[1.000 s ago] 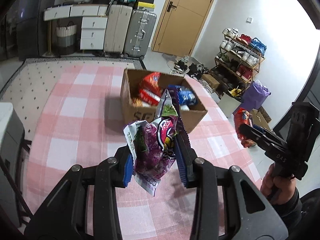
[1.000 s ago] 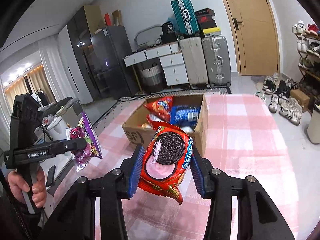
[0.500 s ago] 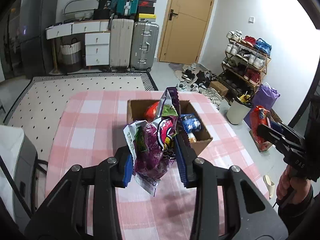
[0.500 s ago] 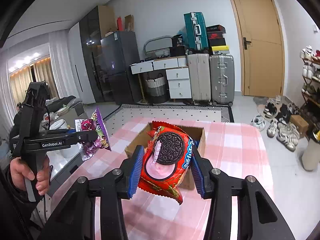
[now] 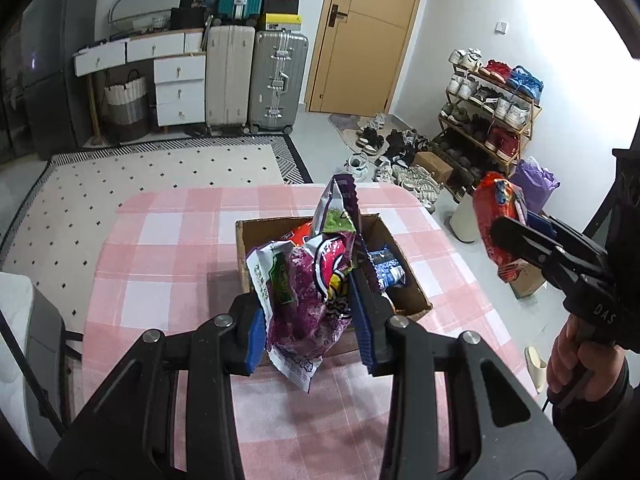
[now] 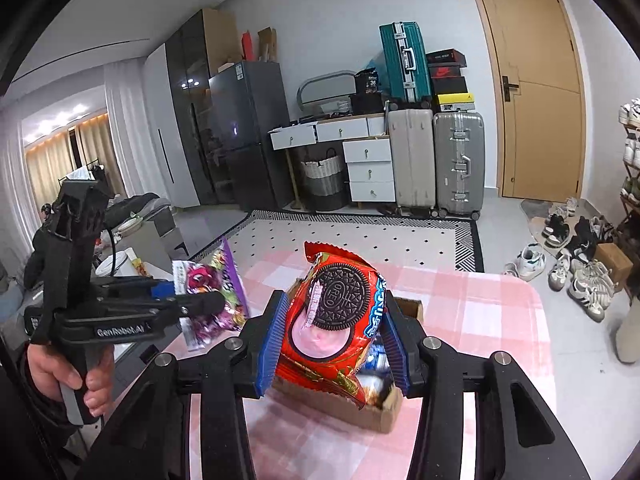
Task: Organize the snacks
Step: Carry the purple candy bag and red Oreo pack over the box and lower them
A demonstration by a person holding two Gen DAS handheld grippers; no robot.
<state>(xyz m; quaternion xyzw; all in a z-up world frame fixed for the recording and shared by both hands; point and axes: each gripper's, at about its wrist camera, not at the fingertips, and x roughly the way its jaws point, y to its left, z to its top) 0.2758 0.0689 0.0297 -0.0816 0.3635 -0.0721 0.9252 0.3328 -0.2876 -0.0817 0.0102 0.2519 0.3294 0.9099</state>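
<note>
A lived-in home entryway: shoe rack [image 5: 494, 108], suitcases [image 5: 256, 80] (stacked by the door [image 5: 368, 36]), fridge [image 6: 248, 132].

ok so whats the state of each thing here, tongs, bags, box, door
left tongs: shut on the purple foil snack bag, held above the table
right tongs: shut on the red Oreo biscuit bag, held above the table
brown cardboard box: open-topped, on the pink checked tablecloth, snacks inside
tan wooden door: closed
</note>
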